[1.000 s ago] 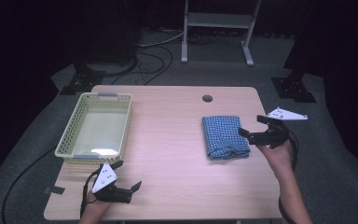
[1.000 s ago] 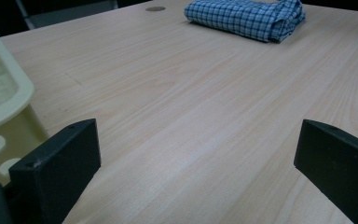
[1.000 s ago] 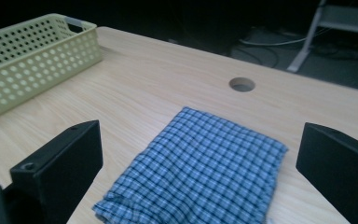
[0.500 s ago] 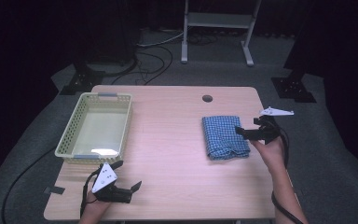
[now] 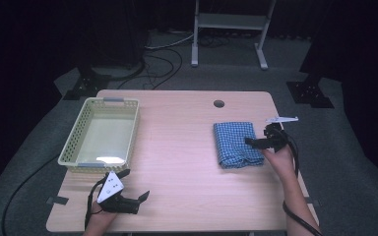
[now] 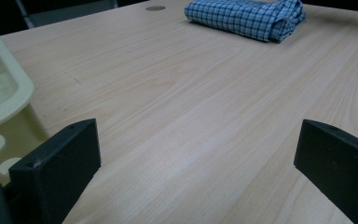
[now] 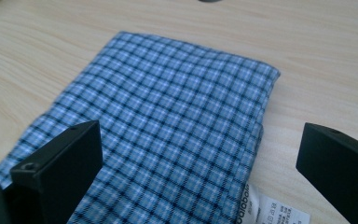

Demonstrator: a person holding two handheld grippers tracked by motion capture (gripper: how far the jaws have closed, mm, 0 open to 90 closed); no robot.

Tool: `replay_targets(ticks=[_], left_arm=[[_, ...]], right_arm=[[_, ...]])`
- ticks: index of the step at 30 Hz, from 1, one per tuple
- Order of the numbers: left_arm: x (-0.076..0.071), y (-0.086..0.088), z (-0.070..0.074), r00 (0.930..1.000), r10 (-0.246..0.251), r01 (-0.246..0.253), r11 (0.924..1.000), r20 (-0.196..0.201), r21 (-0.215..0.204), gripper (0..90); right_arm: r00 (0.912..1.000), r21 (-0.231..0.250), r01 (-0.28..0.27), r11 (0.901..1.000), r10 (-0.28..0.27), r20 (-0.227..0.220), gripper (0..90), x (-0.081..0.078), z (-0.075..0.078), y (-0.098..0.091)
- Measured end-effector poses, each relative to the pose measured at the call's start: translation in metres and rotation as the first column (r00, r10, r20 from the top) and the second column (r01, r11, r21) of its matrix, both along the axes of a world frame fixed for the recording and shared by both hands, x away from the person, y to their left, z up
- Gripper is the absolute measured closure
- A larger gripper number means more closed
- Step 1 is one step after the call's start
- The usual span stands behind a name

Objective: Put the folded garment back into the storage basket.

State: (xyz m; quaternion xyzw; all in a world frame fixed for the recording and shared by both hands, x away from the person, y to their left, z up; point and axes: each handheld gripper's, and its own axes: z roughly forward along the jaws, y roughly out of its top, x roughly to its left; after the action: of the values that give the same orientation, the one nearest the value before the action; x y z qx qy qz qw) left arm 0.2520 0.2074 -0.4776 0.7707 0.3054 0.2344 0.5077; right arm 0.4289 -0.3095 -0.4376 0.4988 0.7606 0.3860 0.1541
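A folded blue checked cloth (image 5: 236,144) lies on the right half of the wooden table (image 5: 177,147); it also appears far off in the left gripper view (image 6: 247,16). My right gripper (image 5: 255,141) hovers at the cloth's right edge, jaws wide open over the cloth (image 7: 168,140), with a white label (image 7: 270,210) by the near edge. My left gripper (image 5: 139,191) rests low at the front left of the table, open, nothing between its jaws (image 6: 196,163).
A pale yellow perforated basket (image 5: 78,147) sits empty at the left, its corner close to my left gripper (image 6: 0,93). A round cable hole (image 5: 219,103) is near the table's far edge. Dark floor with cables and stands surrounds the table.
My right gripper has moved left, from beside the cloth's right edge to over it. The left gripper has stayed still.
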Motion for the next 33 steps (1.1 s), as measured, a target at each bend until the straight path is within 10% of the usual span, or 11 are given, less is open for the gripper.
replay_targets(ticks=[18,24,33], left_arm=[[0.0,0.001,0.0,1.0,-0.003,0.003,1.0,0.0,-0.008,0.0],[0.0,0.001,0.0,1.0,-0.002,0.002,1.0,0.0,-0.005,0.0],[0.0,0.001,0.0,1.0,0.007,-0.007,1.0,-0.003,-0.002,0.0]], right_arm=[[0.9955,-0.057,-0.002,0.9984,-0.004,-0.095,0.1,0.009,-0.04,0.017],[0.9992,-0.148,-0.003,0.989,-0.003,-0.04,3.4,0.003,-0.043,0.026],[0.9995,-0.14,-0.024,0.9898,0.021,-0.024,13.8,-0.003,-0.042,0.03]])
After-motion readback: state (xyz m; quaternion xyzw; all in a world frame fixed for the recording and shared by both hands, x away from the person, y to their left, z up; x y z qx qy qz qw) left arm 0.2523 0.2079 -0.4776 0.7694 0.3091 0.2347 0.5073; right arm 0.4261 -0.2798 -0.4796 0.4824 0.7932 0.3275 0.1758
